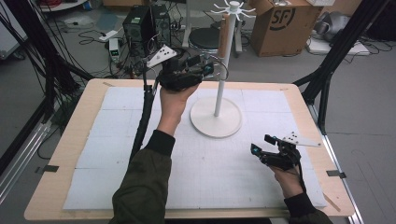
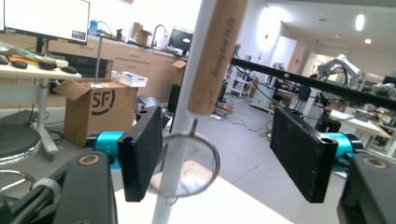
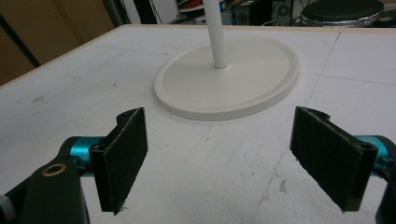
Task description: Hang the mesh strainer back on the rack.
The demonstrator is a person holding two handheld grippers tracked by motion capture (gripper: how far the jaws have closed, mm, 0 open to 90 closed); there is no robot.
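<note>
A white stand (image 1: 218, 95) with a round base (image 1: 205, 122) rises from the table's far middle, with a ring of hooks (image 1: 232, 8) at its top. From it hangs a small wire strainer with a wooden handle (image 1: 225, 35) and its mesh bowl (image 1: 222, 70) lowest. My left gripper (image 1: 205, 67) is held level beside the pole, open. In the left gripper view the mesh bowl (image 2: 184, 163) and handle (image 2: 217, 51) hang between the spread jaws, nearer the left one. My right gripper (image 1: 261, 143) hovers open and empty over the table's right side, facing the base (image 3: 229, 74).
A white foam mat (image 1: 116, 154) covers the wooden table (image 1: 60, 154). Behind the table stand black equipment boxes (image 1: 140, 23), a stool (image 1: 204, 38) and a cardboard box (image 1: 285, 28). Black frame legs (image 1: 327, 79) stand at the right.
</note>
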